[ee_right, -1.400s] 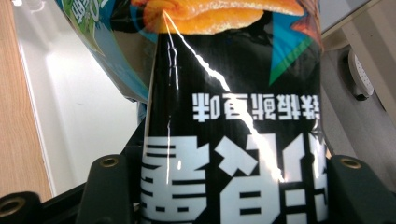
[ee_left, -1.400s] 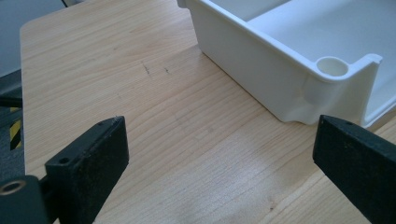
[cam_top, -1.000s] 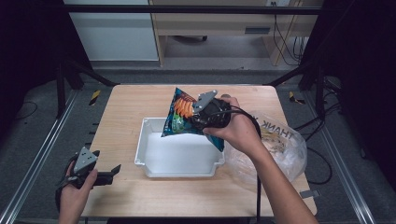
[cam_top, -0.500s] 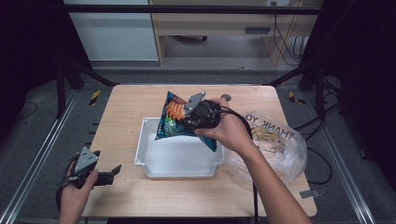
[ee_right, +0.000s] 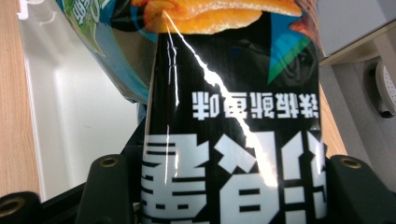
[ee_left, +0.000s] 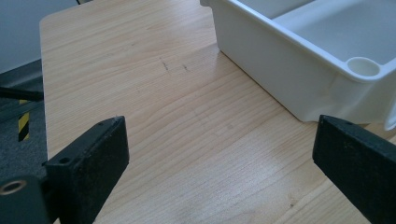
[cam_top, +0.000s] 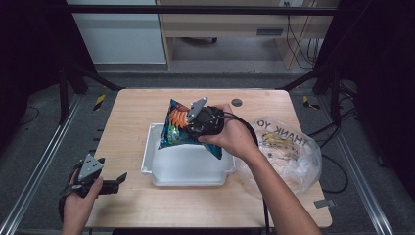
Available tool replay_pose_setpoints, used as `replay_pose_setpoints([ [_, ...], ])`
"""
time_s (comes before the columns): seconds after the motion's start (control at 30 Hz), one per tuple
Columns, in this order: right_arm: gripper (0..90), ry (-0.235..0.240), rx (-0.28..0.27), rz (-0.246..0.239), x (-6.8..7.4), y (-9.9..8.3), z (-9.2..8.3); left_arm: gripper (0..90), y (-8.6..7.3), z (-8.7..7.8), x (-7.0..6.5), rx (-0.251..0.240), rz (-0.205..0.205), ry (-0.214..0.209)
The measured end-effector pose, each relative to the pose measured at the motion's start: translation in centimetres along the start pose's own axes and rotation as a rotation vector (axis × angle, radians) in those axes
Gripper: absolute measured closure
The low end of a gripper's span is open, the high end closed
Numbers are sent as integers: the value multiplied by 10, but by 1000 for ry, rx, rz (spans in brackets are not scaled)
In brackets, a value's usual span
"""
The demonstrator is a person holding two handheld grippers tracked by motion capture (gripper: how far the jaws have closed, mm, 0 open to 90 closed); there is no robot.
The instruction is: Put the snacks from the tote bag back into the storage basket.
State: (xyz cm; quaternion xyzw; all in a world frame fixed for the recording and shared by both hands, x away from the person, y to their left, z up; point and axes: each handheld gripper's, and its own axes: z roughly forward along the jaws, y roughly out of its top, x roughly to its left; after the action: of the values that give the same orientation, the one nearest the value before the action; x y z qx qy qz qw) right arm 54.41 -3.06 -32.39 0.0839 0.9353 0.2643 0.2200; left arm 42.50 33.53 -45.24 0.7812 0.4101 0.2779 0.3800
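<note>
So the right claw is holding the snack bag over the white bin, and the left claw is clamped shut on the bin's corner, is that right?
Not quite. The right claw does hold the snack bag over the white bin, but the left claw is not clamped on the bin's corner. The left gripper view shows its jaws wide apart over bare table, with the bin beside it, untouched.

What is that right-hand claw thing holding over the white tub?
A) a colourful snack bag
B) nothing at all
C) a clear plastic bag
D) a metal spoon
A: the right gripper is clamped on a blue and orange snack bag held above the white tub; the right gripper view shows the snack bag between its jaws, while the clear plastic bag lies on the table beside the tub.
</note>
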Motion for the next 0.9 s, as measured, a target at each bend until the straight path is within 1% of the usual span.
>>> replay_pose_setpoints([
  [0.07,416,3,-3,1,0,1,3,33,0,0,0,1,-1,1],
  [0.13,416,9,5,-7,0,2,5,33,0,0,0,1,-2,2],
  [0.17,416,10,6,-1,1,2,6,33,0,0,0,1,-1,1],
  [0.3,416,18,10,-19,2,4,11,33,0,0,0,3,-1,0],
  [0.33,416,21,13,-13,3,4,11,33,0,0,0,3,0,0],
  [0.47,416,25,17,-19,5,5,15,33,0,0,0,4,0,0],
  [0.7,417,31,31,-38,6,4,20,34,0,0,0,4,2,0],
  [0.9,416,38,42,-32,7,1,25,33,0,0,0,5,2,-1],
])
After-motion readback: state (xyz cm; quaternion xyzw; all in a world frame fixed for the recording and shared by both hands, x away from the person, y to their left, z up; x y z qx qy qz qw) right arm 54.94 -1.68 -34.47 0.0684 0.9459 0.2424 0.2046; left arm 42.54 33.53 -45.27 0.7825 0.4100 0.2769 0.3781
